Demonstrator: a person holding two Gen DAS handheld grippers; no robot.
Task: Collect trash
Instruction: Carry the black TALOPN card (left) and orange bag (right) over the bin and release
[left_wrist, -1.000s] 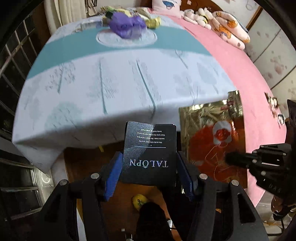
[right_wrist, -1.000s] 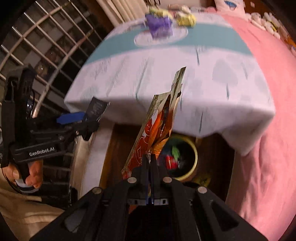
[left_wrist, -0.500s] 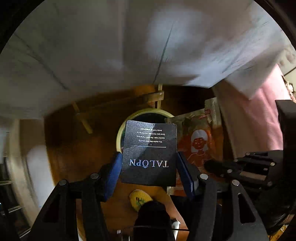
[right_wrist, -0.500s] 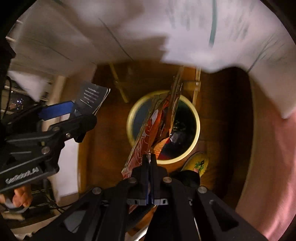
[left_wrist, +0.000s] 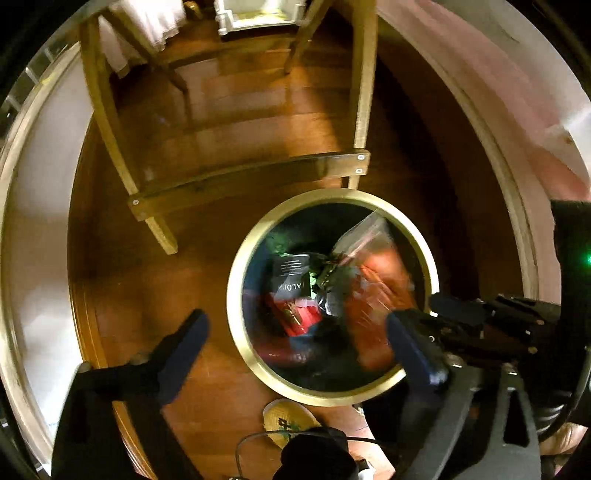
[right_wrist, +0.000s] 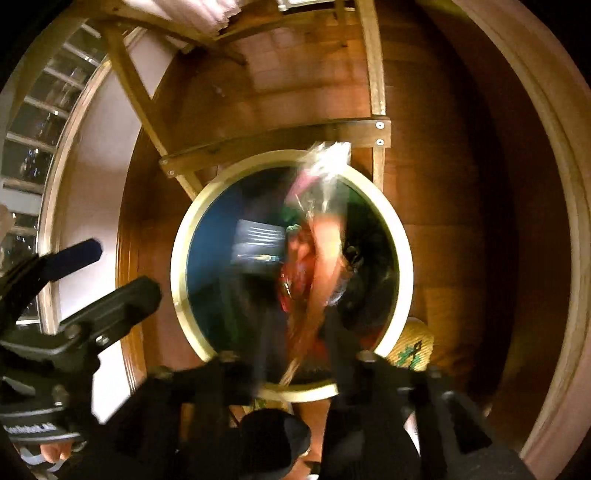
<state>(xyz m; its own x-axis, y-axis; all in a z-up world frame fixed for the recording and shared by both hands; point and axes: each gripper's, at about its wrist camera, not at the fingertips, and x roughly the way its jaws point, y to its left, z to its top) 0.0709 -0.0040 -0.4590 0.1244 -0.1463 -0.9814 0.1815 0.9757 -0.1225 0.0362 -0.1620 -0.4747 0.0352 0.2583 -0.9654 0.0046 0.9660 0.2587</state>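
Note:
A round bin with a pale yellow rim (left_wrist: 236, 317) (right_wrist: 177, 280) stands on the wooden floor. My left gripper (left_wrist: 303, 343) is open and empty above it. The black TALOPN card (left_wrist: 290, 282) (right_wrist: 256, 240) lies inside the bin on other trash. The orange and gold snack wrapper (left_wrist: 376, 295) (right_wrist: 317, 266) is blurred and drops into the bin. My right gripper (right_wrist: 299, 332) is above the bin with its fingers apart, the wrapper loose between them.
A wooden table frame (left_wrist: 236, 181) (right_wrist: 273, 144) with legs stands just behind the bin. A yellow slipper (left_wrist: 288, 419) (right_wrist: 413, 350) lies on the floor beside the bin's near edge. Pink cloth (left_wrist: 524, 92) hangs at the right.
Both grippers swung down over the bin and opened. The black card has fallen from the left gripper into the bin. The wrapper has left the right gripper's grip and is falling.

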